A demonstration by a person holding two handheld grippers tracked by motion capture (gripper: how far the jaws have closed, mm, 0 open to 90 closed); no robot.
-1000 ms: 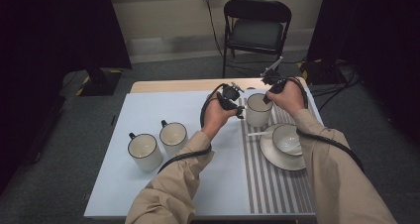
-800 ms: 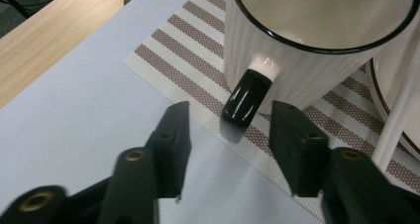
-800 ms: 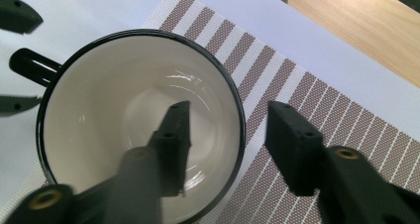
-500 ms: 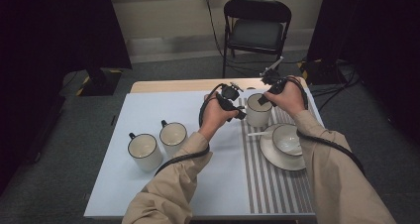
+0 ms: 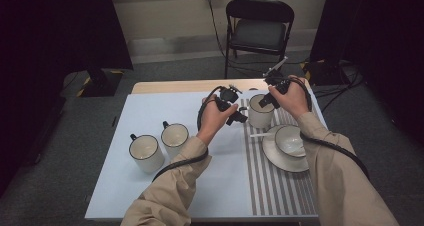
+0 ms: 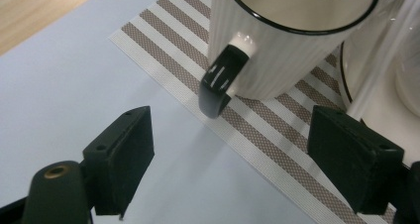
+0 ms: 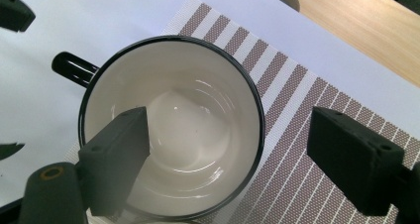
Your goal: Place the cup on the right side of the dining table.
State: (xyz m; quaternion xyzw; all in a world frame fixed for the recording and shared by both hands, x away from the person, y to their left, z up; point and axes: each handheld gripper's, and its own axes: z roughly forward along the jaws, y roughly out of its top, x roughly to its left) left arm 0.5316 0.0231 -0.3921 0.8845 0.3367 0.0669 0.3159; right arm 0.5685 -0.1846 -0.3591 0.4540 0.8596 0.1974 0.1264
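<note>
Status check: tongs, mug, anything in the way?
Both tongs, left and right, just opened, nothing between them. Mug upright on striped mat. Saucer close beside; path clear.

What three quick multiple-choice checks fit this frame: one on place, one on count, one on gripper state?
1. Where does the white ribbed mug with the black handle stand?
A. on the brown-striped placemat
B. on the saucer
C. on the chair

2. How many mugs stand on the plain pale-blue part of the table?
A. none
B. two
C. four

3. How do the left gripper and the right gripper stand?
A. both shut on the mug
B. left shut on the handle
C. both open

Key: 1 A, stripes run under its base in both gripper views. 2 B, the pair at left in the high view. 3 C, both sets of jaws have just been opening; pads stand apart, off the mug.
</note>
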